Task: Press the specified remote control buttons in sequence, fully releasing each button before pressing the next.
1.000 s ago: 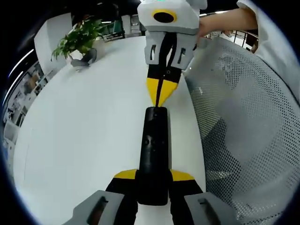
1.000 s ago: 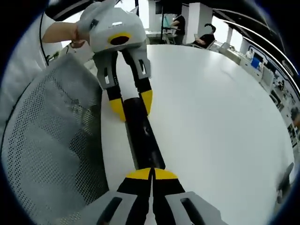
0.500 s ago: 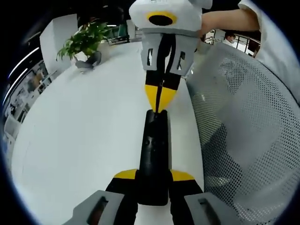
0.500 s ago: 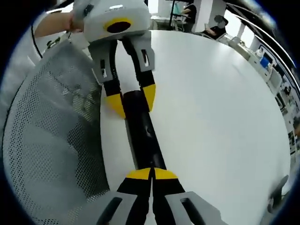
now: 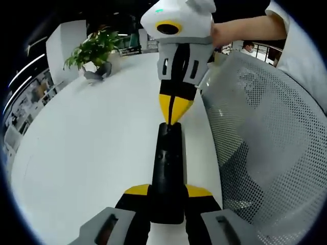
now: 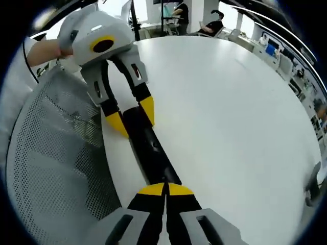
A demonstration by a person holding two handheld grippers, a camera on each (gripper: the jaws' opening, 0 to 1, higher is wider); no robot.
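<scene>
Left gripper view: left gripper at bottom, yellow jaws clamped on the near end of the remote, one on each side. Remote black and slim, running straight away along the edge of the white table. At its far end the right gripper comes in from above, yellow tips pressed together, touching the remote's top end. Mesh chair back just right of the table edge. A hand holds the right gripper's grey body. Far left on the table: potted plant.

Right gripper view: right gripper jaws closed, nothing between them, tips on the remote end. Beyond, left gripper grips the other end. Chair at left; table stretching right.
</scene>
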